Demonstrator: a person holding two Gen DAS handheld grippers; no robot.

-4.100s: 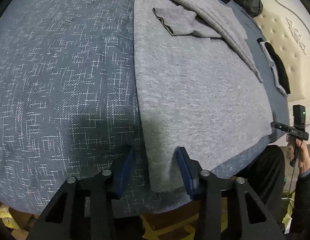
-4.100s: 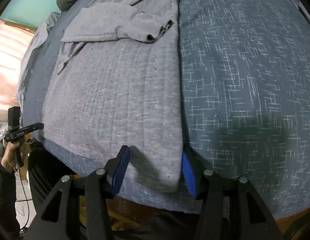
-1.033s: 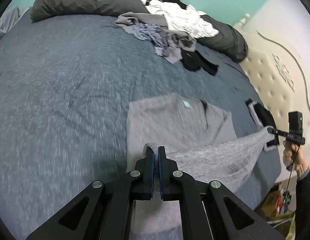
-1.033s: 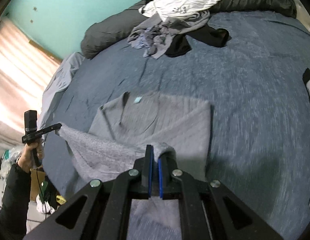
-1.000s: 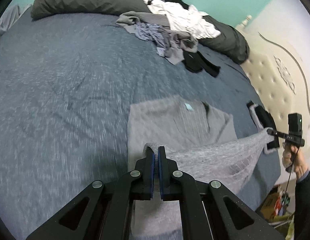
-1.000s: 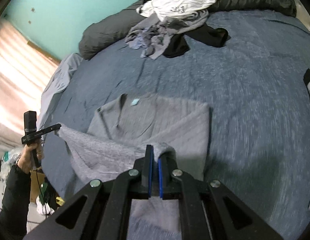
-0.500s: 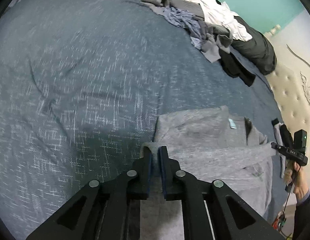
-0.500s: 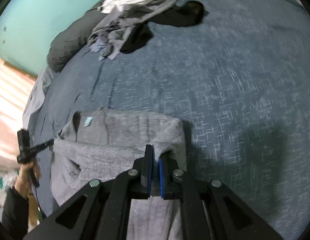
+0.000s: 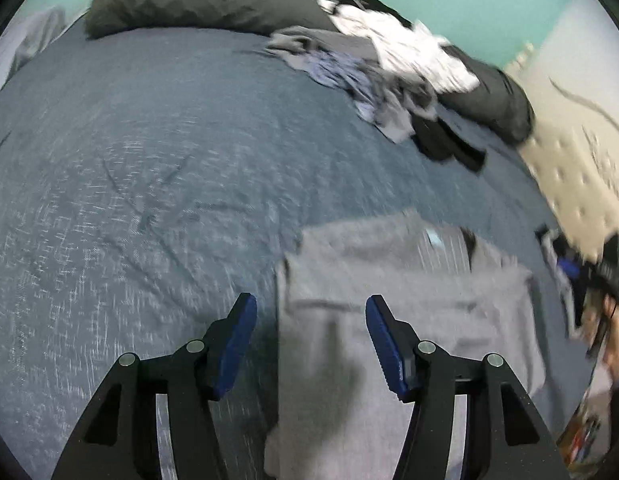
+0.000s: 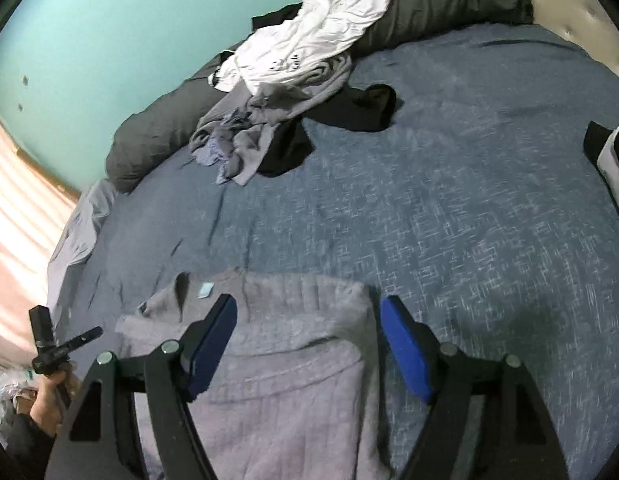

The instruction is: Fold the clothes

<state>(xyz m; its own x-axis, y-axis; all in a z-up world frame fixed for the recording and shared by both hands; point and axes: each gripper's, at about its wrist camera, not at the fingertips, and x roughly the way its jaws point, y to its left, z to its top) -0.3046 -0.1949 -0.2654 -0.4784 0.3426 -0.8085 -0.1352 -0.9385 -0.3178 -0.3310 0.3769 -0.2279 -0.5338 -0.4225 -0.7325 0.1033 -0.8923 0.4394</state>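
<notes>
The grey knitted sweater (image 10: 269, 364) lies folded at the near edge of the blue speckled bed (image 10: 449, 220), its hem doubled up toward the collar. A second ago both tools pinched that hem; now the left tool (image 9: 307, 306) and right tool (image 10: 309, 308) are opening, the cloth released beneath them.
</notes>
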